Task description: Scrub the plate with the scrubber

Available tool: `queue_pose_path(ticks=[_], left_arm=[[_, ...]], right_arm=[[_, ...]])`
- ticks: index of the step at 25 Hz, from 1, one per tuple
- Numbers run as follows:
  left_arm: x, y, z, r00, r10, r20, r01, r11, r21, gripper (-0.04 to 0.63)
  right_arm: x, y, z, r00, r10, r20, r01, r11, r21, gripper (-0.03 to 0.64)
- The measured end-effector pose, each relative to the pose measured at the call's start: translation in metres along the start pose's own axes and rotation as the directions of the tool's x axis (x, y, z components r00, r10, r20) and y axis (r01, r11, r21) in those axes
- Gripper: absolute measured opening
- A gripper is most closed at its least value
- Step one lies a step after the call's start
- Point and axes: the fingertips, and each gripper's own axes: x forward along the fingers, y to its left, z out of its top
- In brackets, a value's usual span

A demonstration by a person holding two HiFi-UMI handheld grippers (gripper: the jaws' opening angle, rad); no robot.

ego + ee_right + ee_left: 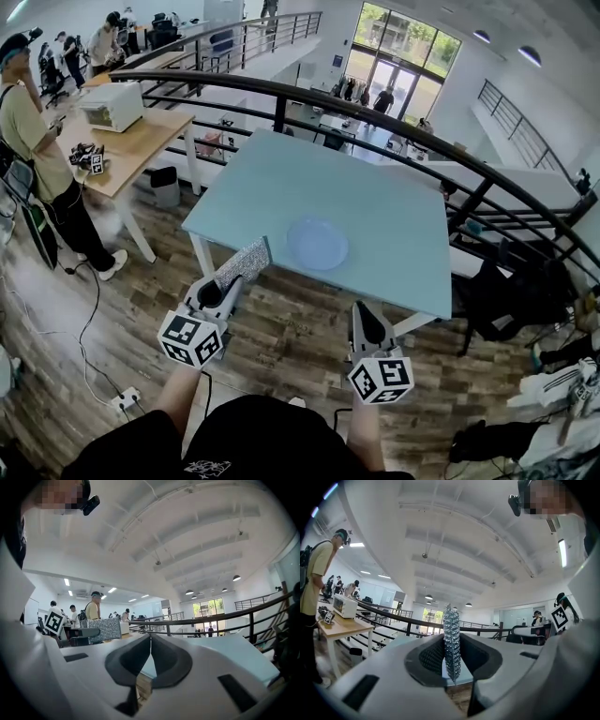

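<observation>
**Pale blue table, plate waiting, scrubber in the left jaws**

I am looking down on a pale blue table (394,206) that is standing on a brown wood-plank floor (281,342) beside a black curved railing (412,117). A translucent plate (317,243) is lying flat on the table, near its front edge. It is sitting alone and nothing is touching it.

The left gripper (234,279) is clamping its jaws on the silvery mesh scrubber (246,261). The pad is standing edge-on between them in the left gripper view. It is hovering at the table's near left edge, left of the plate and apart from it. The right gripper (362,317) is holding its jaws pressed together on nothing, short of the table and over the floor.

Behind, a wooden desk (141,145) is carrying a white box-shaped appliance (111,105), and a person in a yellow shirt (28,131) is standing beside it. Tall windows (403,52) are glowing at the far end.

For writing, I am finding only black-and-white square patterns on the marker cubes (190,339). The print on the operator's dark top (202,466) is reading too small.
</observation>
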Motion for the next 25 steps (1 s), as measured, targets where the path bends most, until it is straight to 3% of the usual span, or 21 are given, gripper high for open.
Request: queue_pose_path(ticks=[15, 25], left_arm=[[-0.036, 0.026, -0.014, 1.0, 0.005, -0.02, -0.006, 0.999, -0.031, 0.091], [-0.015, 0.026, -0.029, 0.999, -0.008, -0.049, 0.006, 0.999, -0.036, 0.091]], right_arm=[[0.002, 0.043, -0.02, 0.998, 0.036, -0.044, -0.036, 0.999, 0.002, 0.008], [0.022, 0.034, -0.026, 0.995, 0.073, -0.063, -0.073, 0.997, -0.001, 0.008]])
